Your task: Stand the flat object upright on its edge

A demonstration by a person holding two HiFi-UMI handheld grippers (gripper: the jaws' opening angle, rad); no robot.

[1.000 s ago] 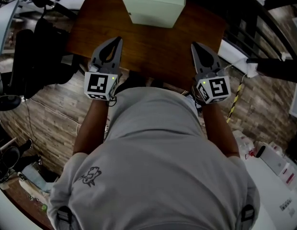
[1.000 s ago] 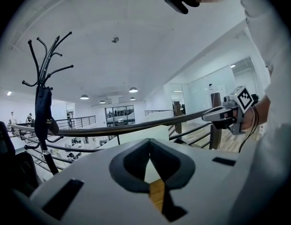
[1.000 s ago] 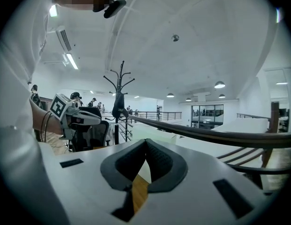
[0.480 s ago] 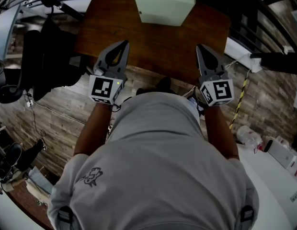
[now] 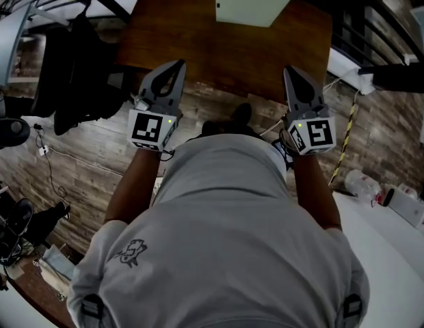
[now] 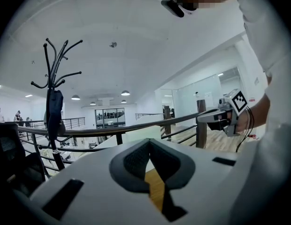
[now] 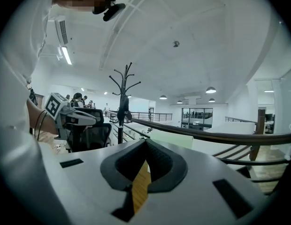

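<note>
In the head view, a brown wooden table fills the top centre. Its near edge runs across just ahead of the person's grey-shirted torso, and a strip of wood-plank floor lies between the two. The pale green flat rectangular object lies flat at the table's far side, partly cut off by the picture's top edge, with bare tabletop between it and the near edge. A black coat stand hung with dark clothing crowds the table's left side, and a dark railing runs past the right. The left gripper and right gripper are held side by side, well apart, on straight forearms. Both point at the table, with their tips overlapping its near edge and well short of the object. In the left gripper view, the jaws are pressed together at the tips with nothing between them. The gripper points nearly level, and a dark handrail and the coat stand stand beyond it. The right gripper shows off to the side. In the right gripper view, the jaws likewise meet and hold nothing. The pale object sits just past their tips in the picture, the handrail behind it, and the left gripper shows beside a black office chair.
</note>
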